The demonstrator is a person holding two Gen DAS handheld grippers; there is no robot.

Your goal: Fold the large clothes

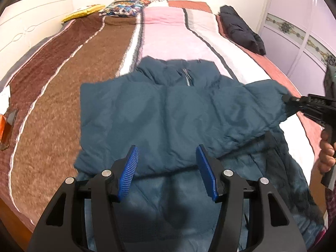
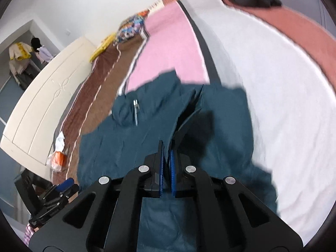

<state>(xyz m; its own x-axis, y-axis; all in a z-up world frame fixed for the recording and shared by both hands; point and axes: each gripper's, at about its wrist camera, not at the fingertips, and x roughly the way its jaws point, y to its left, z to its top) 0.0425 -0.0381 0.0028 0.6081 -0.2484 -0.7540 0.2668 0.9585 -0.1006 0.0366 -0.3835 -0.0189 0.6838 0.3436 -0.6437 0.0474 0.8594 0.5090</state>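
Observation:
A large teal padded jacket (image 1: pixel 168 113) lies front up on the striped bedspread (image 1: pixel 69 79), collar and zipper (image 1: pixel 188 77) at the far side. Its left sleeve is folded across the chest. My left gripper (image 1: pixel 167 159) is open and empty, hovering over the jacket's lower body. My right gripper (image 1: pixel 288 99) is shut on the end of the jacket's right sleeve (image 1: pixel 260 105) and holds it lifted off the bed. In the right wrist view the right gripper (image 2: pixel 167 145) pinches a fold of teal fabric (image 2: pixel 189 113), with the jacket (image 2: pixel 126 138) spread below.
A dark folded garment (image 1: pixel 241 29) lies at the bed's far right edge. Patterned pillows (image 1: pixel 124 7) and a yellow item (image 1: pixel 84 12) lie at the far end. A cream headboard (image 1: pixel 25 27) stands on the left. An orange and white packet (image 2: pixel 56 157) sits by the left edge.

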